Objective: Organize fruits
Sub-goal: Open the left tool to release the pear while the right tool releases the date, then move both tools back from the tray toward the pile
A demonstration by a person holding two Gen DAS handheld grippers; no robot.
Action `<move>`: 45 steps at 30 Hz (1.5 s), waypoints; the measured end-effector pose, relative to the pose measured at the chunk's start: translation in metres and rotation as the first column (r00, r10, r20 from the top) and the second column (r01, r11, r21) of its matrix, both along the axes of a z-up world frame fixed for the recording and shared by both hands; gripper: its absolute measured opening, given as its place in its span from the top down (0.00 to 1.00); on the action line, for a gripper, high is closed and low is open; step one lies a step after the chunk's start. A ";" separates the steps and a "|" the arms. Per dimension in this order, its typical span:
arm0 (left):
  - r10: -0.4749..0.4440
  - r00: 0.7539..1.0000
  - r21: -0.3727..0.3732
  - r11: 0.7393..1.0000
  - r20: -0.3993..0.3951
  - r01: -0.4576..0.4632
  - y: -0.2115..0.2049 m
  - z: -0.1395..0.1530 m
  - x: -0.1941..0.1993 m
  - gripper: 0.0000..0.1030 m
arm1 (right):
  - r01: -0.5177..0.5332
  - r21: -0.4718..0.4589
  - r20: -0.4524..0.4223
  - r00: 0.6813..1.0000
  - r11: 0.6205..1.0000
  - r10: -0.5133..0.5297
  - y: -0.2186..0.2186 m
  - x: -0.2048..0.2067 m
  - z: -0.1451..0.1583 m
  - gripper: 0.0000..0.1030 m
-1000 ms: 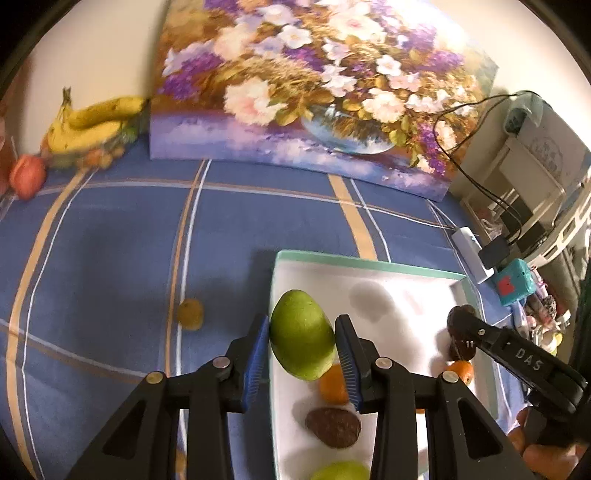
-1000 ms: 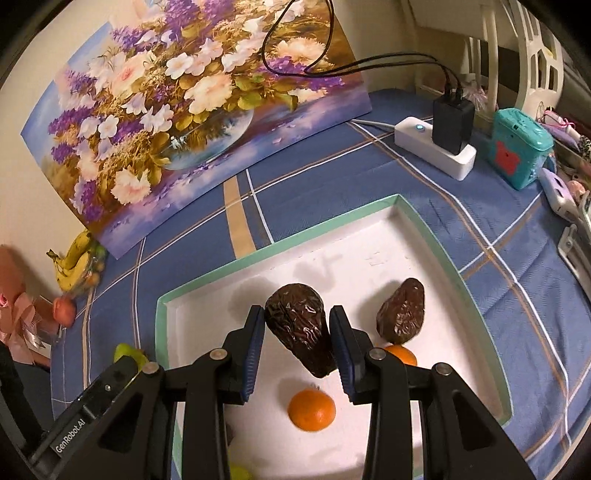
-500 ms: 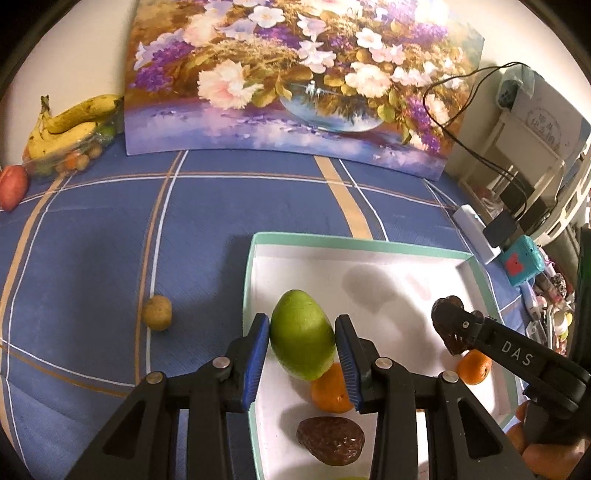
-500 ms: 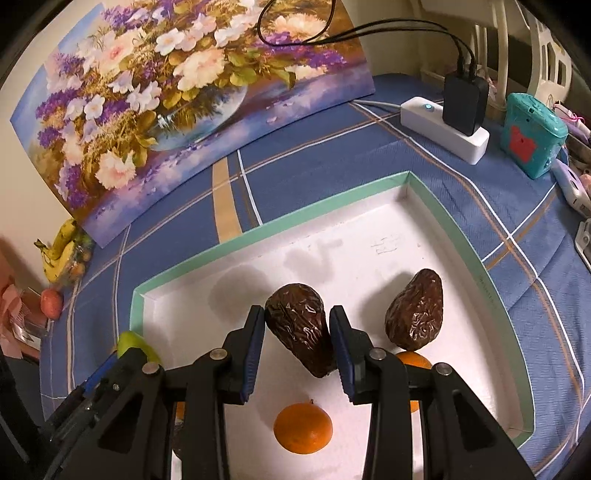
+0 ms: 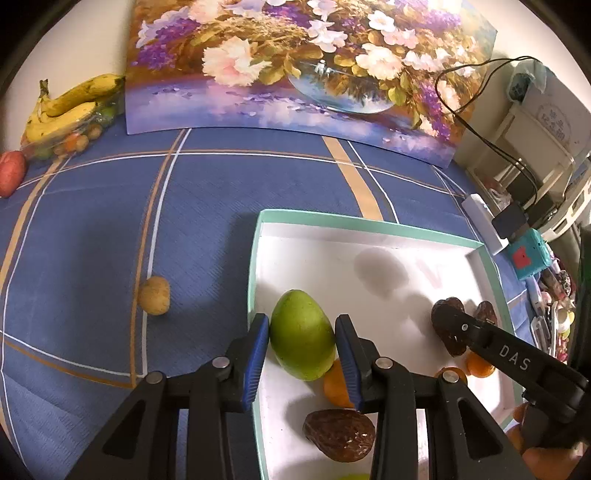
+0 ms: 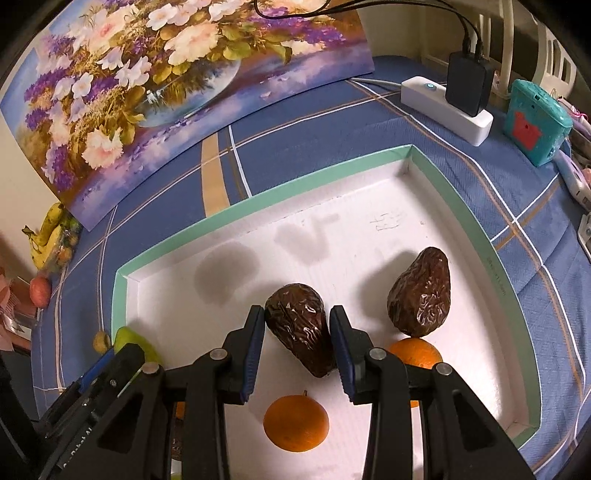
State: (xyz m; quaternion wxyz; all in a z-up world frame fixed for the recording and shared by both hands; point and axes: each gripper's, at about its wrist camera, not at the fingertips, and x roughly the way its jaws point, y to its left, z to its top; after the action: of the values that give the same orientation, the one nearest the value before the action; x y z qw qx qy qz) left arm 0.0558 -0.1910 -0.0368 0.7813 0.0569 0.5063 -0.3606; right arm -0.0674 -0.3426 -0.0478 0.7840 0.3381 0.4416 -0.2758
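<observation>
Green mango (image 5: pixel 302 334) clenched in our left hand-held gripper (image 5: pixel 301 354), above the tray (image 5: pixel 354 221) near its 9 o'clock wall; right hand-held gripper (image 6: pixel 297 347) grips a brown fruit (image 6: pixel 299 328) mid-tray. Placing step, we judge; next: lower to bare floor, release.

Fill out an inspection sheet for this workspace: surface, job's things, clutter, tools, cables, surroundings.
Surface: blue plaid cloth carrying a white tray with a green rim.
Job's things: green fruit, wrinkled brown fruit held over the tray; another brown fruit and an orange lie in it; small yellow fruit on the cloth outside the tray.
Clutter: bananas, teal box.
Tools: left tool shut on the green fruit; right tool shut on the wrinkled brown fruit.
Cables: black leads run to a charger in the power strip.
Surroundings: flower painting leaning at the back.
</observation>
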 end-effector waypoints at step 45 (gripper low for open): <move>0.278 0.960 0.166 0.946 0.020 -0.278 0.114 0.043 0.032 0.08 | -0.095 -0.040 -0.108 0.990 0.995 0.090 0.064 0.002 0.036 0.14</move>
State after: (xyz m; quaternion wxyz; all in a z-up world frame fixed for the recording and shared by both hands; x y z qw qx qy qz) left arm 0.0879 -0.0766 0.0058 0.8157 0.0496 0.5393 -0.2032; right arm -0.0656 -0.2790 -0.0117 0.7788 0.2844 0.4914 -0.2665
